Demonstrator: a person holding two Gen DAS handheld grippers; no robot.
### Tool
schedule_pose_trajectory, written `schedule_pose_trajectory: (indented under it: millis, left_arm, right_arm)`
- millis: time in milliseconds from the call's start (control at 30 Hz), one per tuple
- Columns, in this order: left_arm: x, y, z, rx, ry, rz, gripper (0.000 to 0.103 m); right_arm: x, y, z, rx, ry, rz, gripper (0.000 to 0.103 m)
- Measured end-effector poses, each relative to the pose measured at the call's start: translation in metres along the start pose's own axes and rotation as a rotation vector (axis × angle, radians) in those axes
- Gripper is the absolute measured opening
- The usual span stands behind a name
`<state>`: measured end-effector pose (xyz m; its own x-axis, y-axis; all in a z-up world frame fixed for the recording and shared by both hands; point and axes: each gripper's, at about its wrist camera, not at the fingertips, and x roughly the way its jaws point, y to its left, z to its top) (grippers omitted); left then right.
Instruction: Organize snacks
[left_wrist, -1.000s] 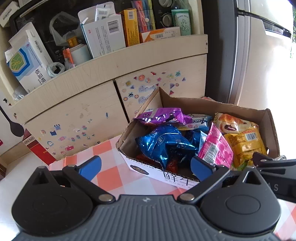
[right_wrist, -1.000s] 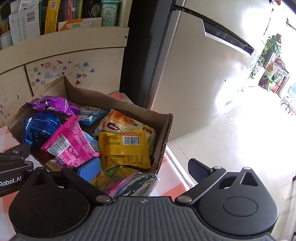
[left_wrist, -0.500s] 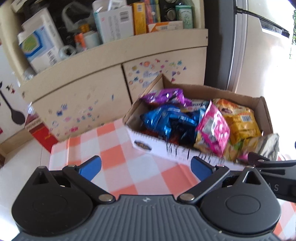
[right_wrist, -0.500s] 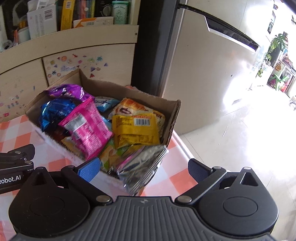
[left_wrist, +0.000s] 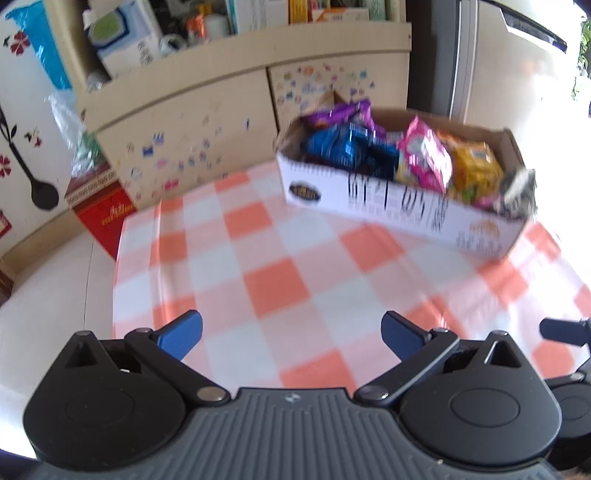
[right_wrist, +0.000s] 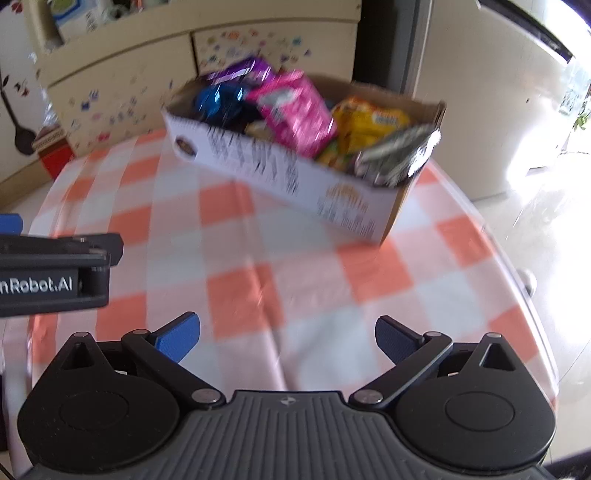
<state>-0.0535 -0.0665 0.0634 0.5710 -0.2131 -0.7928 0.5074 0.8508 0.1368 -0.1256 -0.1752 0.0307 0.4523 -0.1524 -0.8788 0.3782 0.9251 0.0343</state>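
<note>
**One full snack box at the far side of the table, both grippers empty**

One table with an orange-and-white checked cloth (left_wrist: 280, 280) fills most of both views. Behind it stands one beige cabinet (left_wrist: 192, 122) with small stickers, its upper shelf crowded with boxes, and to the right one grey refrigerator (right_wrist: 476, 74). One red carton (left_wrist: 101, 218) stands on the floor beside the cabinet.

One cardboard box (right_wrist: 280, 170) sits on the far part of the cloth. Inside I can count one purple packet (right_wrist: 243, 72), one blue packet (right_wrist: 218, 99), one pink packet (right_wrist: 295, 110), one yellow packet (right_wrist: 373, 122) and one silver packet (right_wrist: 399, 151); blur hides any others.

The left gripper (left_wrist: 291, 334) and right gripper (right_wrist: 286, 334) each have the fingers spread apart, grasping nothing, above bare cloth. The box lies well ahead of both, nothing between.
</note>
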Motion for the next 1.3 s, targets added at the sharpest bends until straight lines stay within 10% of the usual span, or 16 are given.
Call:
schedule_pose_trajectory:
  millis: [333, 1033, 1300]
  left_arm:
    - [-0.008, 0.039, -0.053, -0.075, 0.068, 0.038, 0.102]
    - [0.0, 0.08, -0.063, -0.219, 0.093, 0.106, 0.102]
    - [0.004, 0.084, -0.061, -0.245, 0.106, 0.107, 0.102]
  right_arm:
    - [0.009, 0.016, -0.039, -0.001, 0.03, -0.039, 0.103]
    - [0.047, 0.067, -0.027, -0.019, -0.368, -0.055, 0.103]
    - [0.055, 0.074, -0.018, -0.013, -0.376, -0.066, 0.103]
